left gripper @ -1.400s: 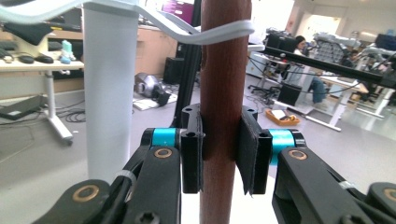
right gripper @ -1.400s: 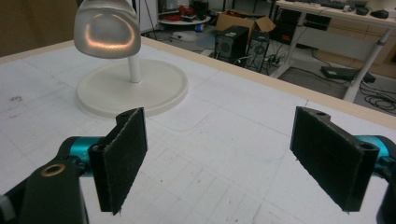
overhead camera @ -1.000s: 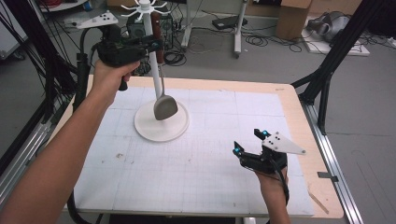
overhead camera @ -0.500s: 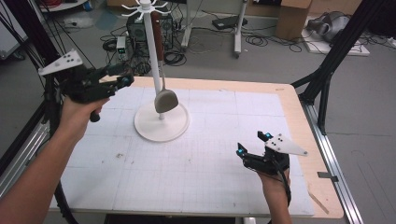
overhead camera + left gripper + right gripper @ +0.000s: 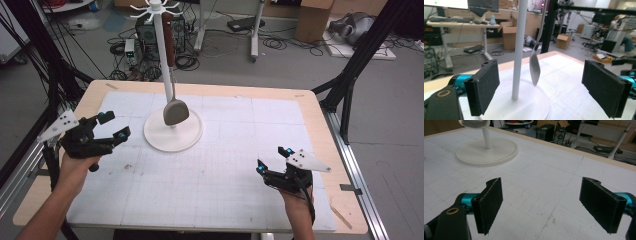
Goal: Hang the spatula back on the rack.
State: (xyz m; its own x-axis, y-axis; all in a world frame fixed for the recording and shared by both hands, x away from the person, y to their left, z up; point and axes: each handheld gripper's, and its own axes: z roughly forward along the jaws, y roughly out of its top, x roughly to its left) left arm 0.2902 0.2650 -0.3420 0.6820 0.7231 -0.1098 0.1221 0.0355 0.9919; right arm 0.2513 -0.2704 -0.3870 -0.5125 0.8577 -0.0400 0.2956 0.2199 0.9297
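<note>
Left gripper (image 5: 111, 126), jaws just opened and empty, sits left of the hanging spatula (image 5: 175, 111)

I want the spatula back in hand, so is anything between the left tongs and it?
Nothing visible. The left tongs, open and empty, face the spatula across bare mat; the stand's pole stands just beside it.
</note>
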